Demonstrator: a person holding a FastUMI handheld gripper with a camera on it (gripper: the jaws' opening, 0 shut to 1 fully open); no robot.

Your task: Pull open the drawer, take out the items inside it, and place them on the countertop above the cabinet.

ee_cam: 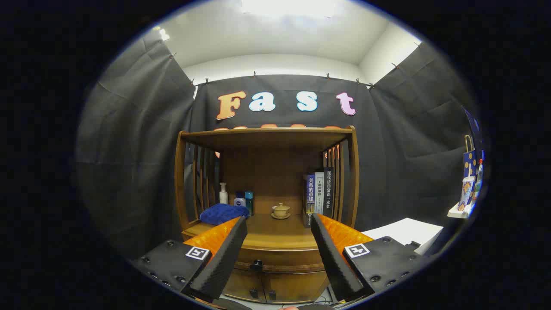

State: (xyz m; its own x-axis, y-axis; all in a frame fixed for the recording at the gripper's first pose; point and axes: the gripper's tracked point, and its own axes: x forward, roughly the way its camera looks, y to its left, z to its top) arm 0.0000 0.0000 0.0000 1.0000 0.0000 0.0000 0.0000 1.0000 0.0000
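The gripper [279,224] is held in the air in front of a wooden cabinet [267,193], and its two fingers are spread wide apart, with nothing between them and nothing held. Between the fingers, a little lower and farther away, is the drawer [280,260]. It sits just under the countertop [275,234] and it is closed, its front flush with the cabinet. The small dark knob [257,264] of the drawer is near the inner side of the left finger, but not touching it. What is inside the drawer cannot be seen. Below the drawer are two small doors [267,288], each with a dark handle.

The countertop is a smooth brown wooden surface with a rounded front edge — above it stands an open shelf frame with slatted sides and a flat top board. On the countertop, at the left, lies a blue cloth [224,213], and behind it stand a white bottle [223,193] and two smaller containers [244,200]. Near the middle is a small tan teapot [280,210] on a saucer. At the right, several books [318,193] stand upright against the slats.

Dark cloth hangs behind and on both sides of the cabinet, and the ceiling above is white and bright. To the right of the cabinet is a white surface [409,230].
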